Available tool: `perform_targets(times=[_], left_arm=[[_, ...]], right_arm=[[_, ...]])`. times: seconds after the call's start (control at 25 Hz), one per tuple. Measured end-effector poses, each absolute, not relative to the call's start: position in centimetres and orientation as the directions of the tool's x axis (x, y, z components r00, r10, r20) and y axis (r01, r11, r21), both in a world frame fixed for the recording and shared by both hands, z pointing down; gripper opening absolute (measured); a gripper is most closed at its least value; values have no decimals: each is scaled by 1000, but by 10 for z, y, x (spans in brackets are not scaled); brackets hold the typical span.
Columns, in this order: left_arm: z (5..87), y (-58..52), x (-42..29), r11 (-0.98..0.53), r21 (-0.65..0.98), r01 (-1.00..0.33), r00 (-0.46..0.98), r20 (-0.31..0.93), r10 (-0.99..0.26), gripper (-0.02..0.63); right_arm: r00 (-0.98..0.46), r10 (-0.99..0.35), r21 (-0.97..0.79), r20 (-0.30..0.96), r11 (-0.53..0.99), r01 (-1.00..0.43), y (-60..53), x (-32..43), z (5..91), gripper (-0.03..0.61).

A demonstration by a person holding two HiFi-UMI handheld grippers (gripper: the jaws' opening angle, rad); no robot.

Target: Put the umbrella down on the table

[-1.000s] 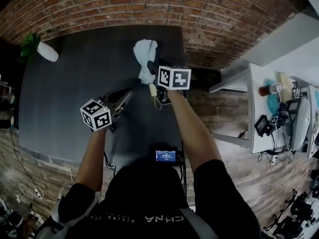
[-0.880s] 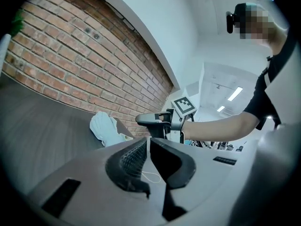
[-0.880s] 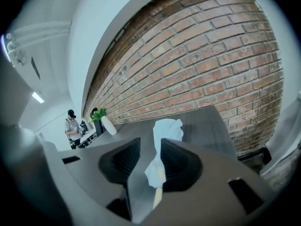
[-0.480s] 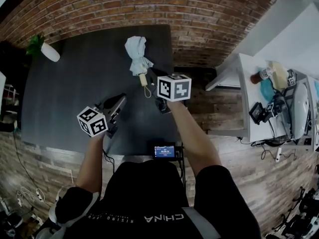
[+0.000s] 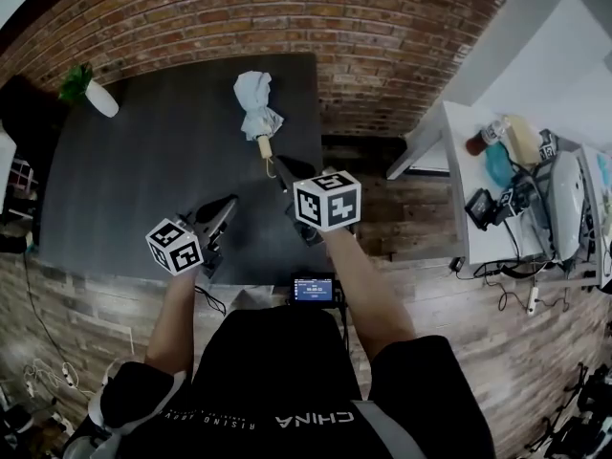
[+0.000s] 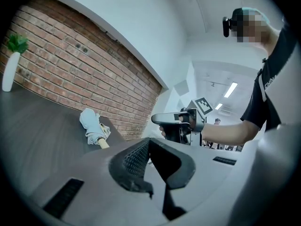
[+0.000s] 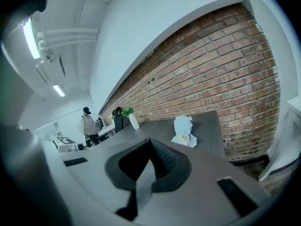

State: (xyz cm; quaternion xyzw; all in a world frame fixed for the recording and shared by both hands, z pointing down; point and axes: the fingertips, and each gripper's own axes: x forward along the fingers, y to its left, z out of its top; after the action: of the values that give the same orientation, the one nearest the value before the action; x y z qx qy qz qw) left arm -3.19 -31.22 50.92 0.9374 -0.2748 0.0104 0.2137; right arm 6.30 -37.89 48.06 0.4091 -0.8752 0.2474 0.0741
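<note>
1 sm. screen [image 5: 316,293], head view only

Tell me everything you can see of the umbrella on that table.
The umbrella is a small folding one, closed, its pale bluish-white fabric loosely bunched. A short tan handle, wood-like, points toward the table's near edge, with a thin loop at its end. It lies flat on the dark table, near its far right corner by the brick wall. Only the table touches it.

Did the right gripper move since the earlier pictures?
Yes. The right gripper has drawn back from the umbrella toward the near edge of the table.
</note>
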Motion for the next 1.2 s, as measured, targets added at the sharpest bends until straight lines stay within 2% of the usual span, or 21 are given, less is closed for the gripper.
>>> perform_targets(times=[0.52, 1.2], left_arm=[[519, -249, -25, -771, 395, -500, 861, 127, -493, 3], [509, -247, -18, -786, 349, -510, 857, 131, -498, 3]], right_arm=[[-654, -686, -410, 320, 522, -748, -306, 82, 495, 8], [-660, -695, -410, 286, 534, -740, -302, 77, 486, 8]])
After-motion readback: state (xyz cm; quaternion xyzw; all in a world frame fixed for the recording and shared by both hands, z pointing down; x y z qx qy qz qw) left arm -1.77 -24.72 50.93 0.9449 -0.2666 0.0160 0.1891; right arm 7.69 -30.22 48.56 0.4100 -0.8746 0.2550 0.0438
